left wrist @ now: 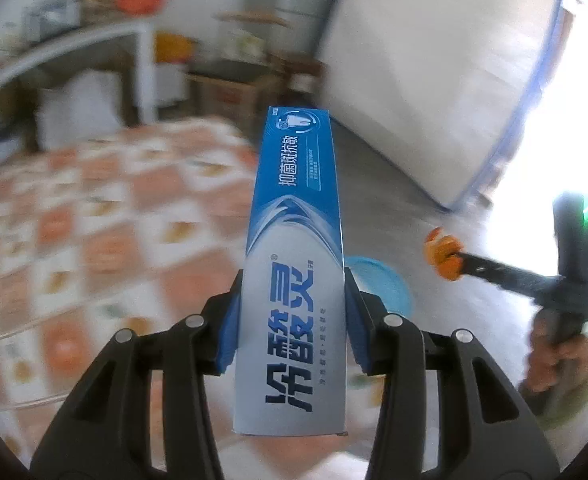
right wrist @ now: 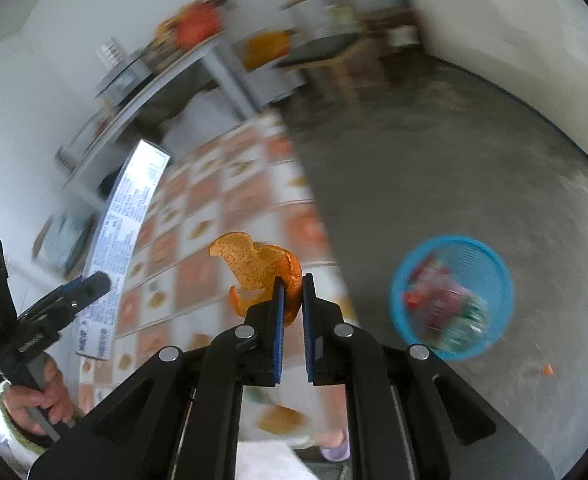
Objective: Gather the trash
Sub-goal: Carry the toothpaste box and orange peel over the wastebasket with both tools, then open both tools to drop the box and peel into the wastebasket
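Bare grey floor (right wrist: pixel 434 168) open ahead of the right jaws, blue basket (right wrist: pixel 452 298) just right, tiled tablecloth (right wrist: pixel 213 216) edging left.

Your left wrist view looks forward along the left gripper (left wrist: pixel 291 312), tilted down over the patterned tablecloth (left wrist: pixel 93 240) toward the far shelf. Your right wrist view looks along the right gripper (right wrist: pixel 291 280), down over the near table edge onto the floor. Both share the tablecloth, the blue basket (right wrist: pixel 452 298) (left wrist: pixel 378 284), and each other's gripper at one side.
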Motion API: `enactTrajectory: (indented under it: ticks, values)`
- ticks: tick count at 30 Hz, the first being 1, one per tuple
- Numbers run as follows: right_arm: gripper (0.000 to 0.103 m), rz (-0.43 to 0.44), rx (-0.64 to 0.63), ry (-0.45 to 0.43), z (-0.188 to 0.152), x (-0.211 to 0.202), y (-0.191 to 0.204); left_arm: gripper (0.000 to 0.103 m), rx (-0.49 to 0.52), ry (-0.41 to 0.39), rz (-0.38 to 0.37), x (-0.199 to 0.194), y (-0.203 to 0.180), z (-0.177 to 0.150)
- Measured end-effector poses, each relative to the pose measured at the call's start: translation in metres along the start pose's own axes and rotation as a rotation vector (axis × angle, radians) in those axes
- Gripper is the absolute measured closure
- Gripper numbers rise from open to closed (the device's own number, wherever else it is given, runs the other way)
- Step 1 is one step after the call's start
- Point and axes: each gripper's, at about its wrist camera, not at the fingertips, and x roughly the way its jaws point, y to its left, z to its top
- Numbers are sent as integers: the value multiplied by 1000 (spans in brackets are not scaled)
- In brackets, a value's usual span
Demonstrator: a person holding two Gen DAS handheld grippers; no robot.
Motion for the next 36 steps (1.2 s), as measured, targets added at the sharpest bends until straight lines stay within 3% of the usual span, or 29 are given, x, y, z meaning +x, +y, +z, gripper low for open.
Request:
enactTrajectory:
  ticks: [3, 7, 10, 15, 18, 21, 22, 23, 28, 36]
  values:
    - [94, -58, 117, -17, -15, -15, -55, 60, 11, 93, -110, 42, -41, 10]
    - [94, -101, 275, 10, -42, -15, -125, 60, 25, 235, -189, 106, -90, 16]
    - [94, -95, 364, 47, -57, -1, -158, 60, 6, 351, -204, 158, -118, 13]
    - [94, -94, 454, 93, -62, 38, -197, 60, 23, 455, -149, 227, -149, 12]
    - [91, -90, 471, 89, -53, 61, -212, 59, 52, 466, -123, 253, -161, 15]
    - [83, -85, 492, 75, -47, 91, -235, 20, 68, 458, -93, 275, -168, 14]
    - [73, -91, 496, 75, -48, 102, -243, 20, 63, 453, -84, 276, -163, 13]
    - [71, -95, 519, 93, -52, 120, -256, 20, 44, 455, -87, 279, -159, 11]
    - [71, -113, 595, 105, -68, 137, -278, 20, -39, 439, -131, 260, -139, 10]
    - [71, -150, 514, 72, -72, 111, -257, 20, -22, 262, -148, 184, -121, 17]
